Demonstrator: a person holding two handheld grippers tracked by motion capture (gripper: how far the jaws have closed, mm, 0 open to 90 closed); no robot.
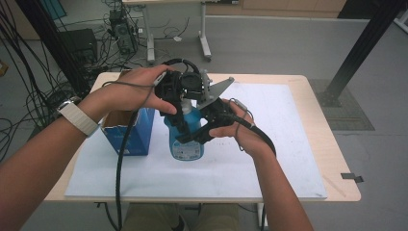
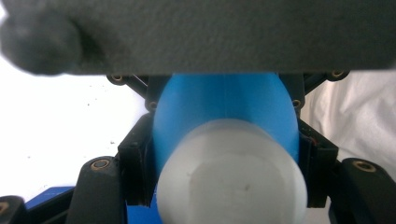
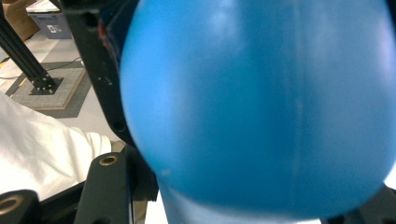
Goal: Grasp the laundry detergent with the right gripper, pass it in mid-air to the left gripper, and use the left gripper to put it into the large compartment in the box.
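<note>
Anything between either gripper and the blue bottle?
Nothing visible. The left gripper is clamped on the blue bottle just below its white cap, and the right gripper is closed on the bottle's side. Open box stands beside, clear.

Your worktop [image 1: 315, 159] sits mid-frame, its light wood covered by a white sheet [image 1: 269, 159]. On that sheet, left of centre, a blue box [image 1: 139, 134] stands just beside a blue bottle [image 1: 188, 142].

Blue bottle [image 1: 186, 139], white cap [image 2: 231, 172], showing beside a blue box [image 1: 131, 132]; white sheet [image 1: 269, 159] lying beneath the bottle.
</note>
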